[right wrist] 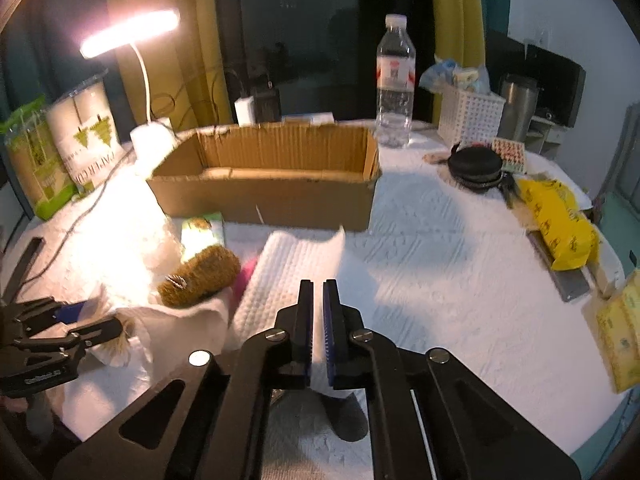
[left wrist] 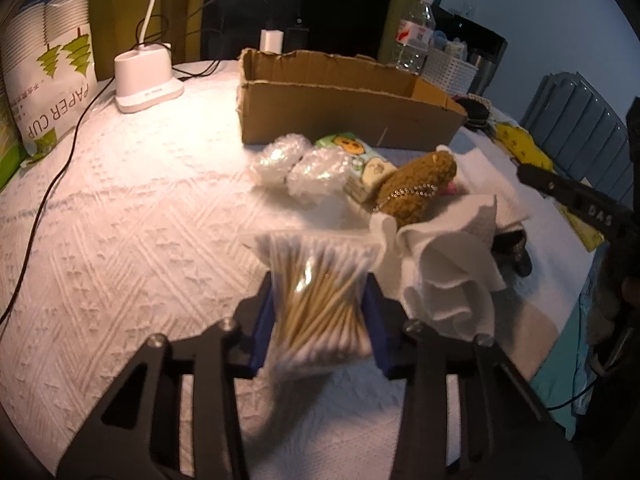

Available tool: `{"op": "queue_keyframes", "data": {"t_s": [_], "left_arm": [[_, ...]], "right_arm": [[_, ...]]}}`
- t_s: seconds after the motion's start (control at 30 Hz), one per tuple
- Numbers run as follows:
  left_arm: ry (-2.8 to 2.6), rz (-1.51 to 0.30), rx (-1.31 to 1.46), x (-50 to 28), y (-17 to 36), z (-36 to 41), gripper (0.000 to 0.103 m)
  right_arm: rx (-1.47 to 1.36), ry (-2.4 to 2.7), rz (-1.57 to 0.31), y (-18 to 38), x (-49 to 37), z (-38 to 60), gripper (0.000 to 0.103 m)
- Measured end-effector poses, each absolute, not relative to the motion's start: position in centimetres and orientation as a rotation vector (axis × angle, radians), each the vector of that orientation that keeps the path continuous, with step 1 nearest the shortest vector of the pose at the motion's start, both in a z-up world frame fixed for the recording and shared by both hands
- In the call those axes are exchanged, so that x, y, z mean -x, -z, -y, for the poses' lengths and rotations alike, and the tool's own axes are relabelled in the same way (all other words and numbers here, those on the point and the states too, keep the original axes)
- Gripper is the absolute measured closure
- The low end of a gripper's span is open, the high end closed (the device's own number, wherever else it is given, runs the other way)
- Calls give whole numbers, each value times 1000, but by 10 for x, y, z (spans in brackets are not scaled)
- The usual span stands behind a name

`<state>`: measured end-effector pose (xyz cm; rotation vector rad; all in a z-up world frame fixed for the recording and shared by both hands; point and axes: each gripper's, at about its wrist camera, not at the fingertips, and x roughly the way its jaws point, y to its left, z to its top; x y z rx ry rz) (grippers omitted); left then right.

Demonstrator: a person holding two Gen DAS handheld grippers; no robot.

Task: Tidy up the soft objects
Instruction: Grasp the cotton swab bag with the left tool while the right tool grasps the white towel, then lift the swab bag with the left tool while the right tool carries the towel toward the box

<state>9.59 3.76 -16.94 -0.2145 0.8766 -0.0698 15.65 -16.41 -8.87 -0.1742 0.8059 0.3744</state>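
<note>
My left gripper [left wrist: 320,292] is shut on a clear bag of cotton swabs [left wrist: 320,280], held just above the table; it also shows in the right wrist view [right wrist: 100,326]. My right gripper [right wrist: 318,292] is shut on a white textured cloth [right wrist: 288,276], lifted off the table. A brown knitted toy [left wrist: 420,184] with a bead chain lies on crumpled white tissue [left wrist: 448,268]. Two bubble-wrap bundles [left wrist: 300,168] and a green tissue pack [left wrist: 360,156] lie in front of the open cardboard box [left wrist: 340,108], which also shows in the right wrist view [right wrist: 264,184].
A lit desk lamp [right wrist: 132,32] with its white base [left wrist: 146,76], paper cup packs [left wrist: 52,72], a water bottle [right wrist: 394,80], a white basket [right wrist: 468,116], a black round case [right wrist: 476,166] and yellow packets [right wrist: 560,224] ring the white-covered table [left wrist: 120,220].
</note>
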Motion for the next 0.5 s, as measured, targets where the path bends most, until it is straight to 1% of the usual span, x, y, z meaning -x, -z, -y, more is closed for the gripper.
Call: {"op": "queue_keyframes", "data": {"t_s": [0.1,0.2,0.27,0.3,0.33,0.37,0.5], "left_arm": [[67,-863,228,-93,165,-41,63],[56,-838,225,-89,156,-45,63],[44,-823,222,-86,152,-49,63],[39,-818,224,-85,151,-51,63],[32,-810,226,-84,149,-53,63],[27,-802,229,-82,147,-56,63],[8,-779,238,-79,142,-64,63]], "right_arm": [[173,-377,-793,81,-155,167,98],[143,-392,-820,83,-158,170,98],[132,-391,-848,90,-164,169,94],[127,-393,-858,93,-163,166,81],[121,-398,-869,96,-164,164,61],[114,-408,-882,100,-165,162,49],[138,-430,-925,111,-171,149,48]]}}
